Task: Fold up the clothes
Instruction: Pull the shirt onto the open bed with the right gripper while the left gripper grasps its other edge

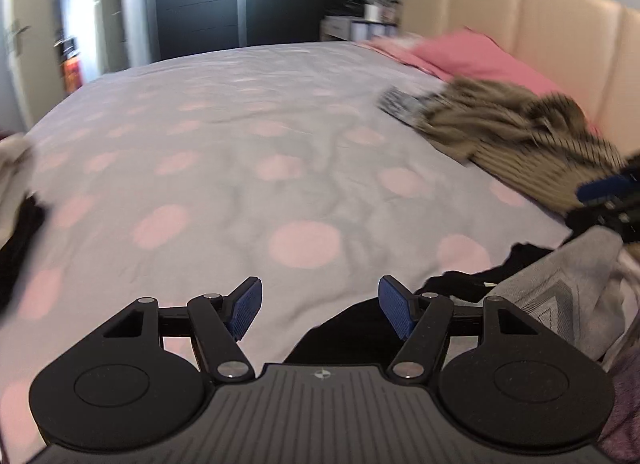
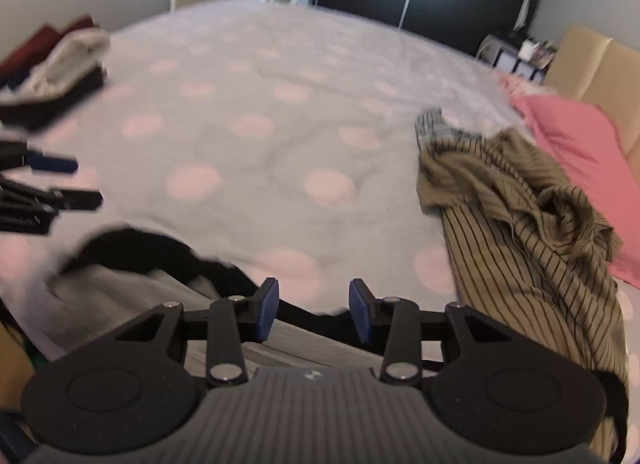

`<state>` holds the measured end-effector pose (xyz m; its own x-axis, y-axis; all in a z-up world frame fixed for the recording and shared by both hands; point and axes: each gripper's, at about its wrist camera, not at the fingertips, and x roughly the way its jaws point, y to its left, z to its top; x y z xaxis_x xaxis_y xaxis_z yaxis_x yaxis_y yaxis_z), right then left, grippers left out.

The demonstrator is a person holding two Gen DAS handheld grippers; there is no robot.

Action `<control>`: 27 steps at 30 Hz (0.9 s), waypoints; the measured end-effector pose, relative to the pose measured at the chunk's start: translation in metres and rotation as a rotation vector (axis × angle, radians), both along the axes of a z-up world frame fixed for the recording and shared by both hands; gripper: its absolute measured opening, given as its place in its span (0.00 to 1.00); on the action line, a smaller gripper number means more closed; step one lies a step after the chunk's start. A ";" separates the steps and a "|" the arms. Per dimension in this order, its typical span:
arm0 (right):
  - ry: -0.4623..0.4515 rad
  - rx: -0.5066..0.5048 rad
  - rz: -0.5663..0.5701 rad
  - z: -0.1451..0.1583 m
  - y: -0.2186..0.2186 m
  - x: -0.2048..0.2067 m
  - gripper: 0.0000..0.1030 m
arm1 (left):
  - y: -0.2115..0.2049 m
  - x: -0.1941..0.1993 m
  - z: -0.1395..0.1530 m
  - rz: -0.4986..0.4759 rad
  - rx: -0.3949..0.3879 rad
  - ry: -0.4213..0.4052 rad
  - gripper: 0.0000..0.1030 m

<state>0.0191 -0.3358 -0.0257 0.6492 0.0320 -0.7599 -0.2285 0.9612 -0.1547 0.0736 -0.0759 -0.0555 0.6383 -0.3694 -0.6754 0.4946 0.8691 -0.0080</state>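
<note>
- The left gripper [image 1: 320,306] hovers with its jaws standing wide apart and nothing between the blue pads; a black garment [image 1: 340,332] lies just under and to the right of its fingertips.
- The right gripper [image 2: 313,310] is partly open, no cloth pinched between its pads; below it lie a grey garment [image 2: 168,296] and the edge of the black garment [image 2: 160,248], at the near edge of the bed.
- In the left wrist view the grey garment [image 1: 560,288] sits just right of the left gripper, beside the black one.
- The bed [image 1: 240,136], covered in pale lilac with pink dots, stretches bare through the middle.
- A striped olive shirt [image 2: 520,232] lies crumpled to the right of the right gripper, farther up the bed, touching a pink pillow [image 2: 580,160].
- A stack of folded clothes [image 2: 60,68] rests far left on the bed, well apart from both grippers.
- Beyond stand a beige headboard [image 1: 540,24] and a dark wardrobe [image 1: 248,4].
</note>
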 end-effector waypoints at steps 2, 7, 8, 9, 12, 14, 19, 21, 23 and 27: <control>0.048 -0.003 0.009 -0.014 -0.020 0.017 0.38 | -0.015 0.009 -0.011 -0.063 0.025 0.021 0.62; 0.157 0.031 0.054 -0.050 -0.053 0.054 0.40 | -0.035 0.022 -0.041 -0.185 0.073 0.089 0.61; 0.182 0.043 0.065 -0.057 -0.059 0.059 0.40 | -0.036 0.025 -0.046 -0.192 0.078 0.102 0.61; 0.201 0.050 0.071 -0.064 -0.062 0.064 0.40 | -0.038 0.027 -0.051 -0.195 0.087 0.114 0.61; 0.276 0.104 0.082 -0.084 -0.070 0.072 0.42 | -0.042 0.033 -0.065 -0.201 0.106 0.156 0.55; 0.299 0.147 0.071 -0.094 -0.076 0.073 0.42 | -0.041 0.032 -0.070 -0.193 0.090 0.165 0.53; 0.303 0.217 0.085 -0.089 -0.078 0.065 0.07 | -0.040 0.026 -0.067 -0.225 0.057 0.174 0.06; 0.272 0.199 0.083 -0.082 -0.074 0.059 0.05 | -0.035 0.026 -0.063 -0.198 0.027 0.181 0.05; 0.194 0.196 0.056 -0.066 -0.072 0.055 0.05 | -0.028 0.026 -0.053 -0.151 0.006 0.146 0.05; -0.011 0.159 0.024 -0.018 -0.059 0.046 0.05 | -0.010 0.026 -0.016 -0.066 -0.049 0.056 0.04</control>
<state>0.0652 -0.3947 -0.0438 0.6553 0.1667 -0.7368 -0.2510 0.9680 -0.0041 0.0998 -0.0862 -0.0717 0.5731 -0.4432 -0.6893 0.5486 0.8323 -0.0792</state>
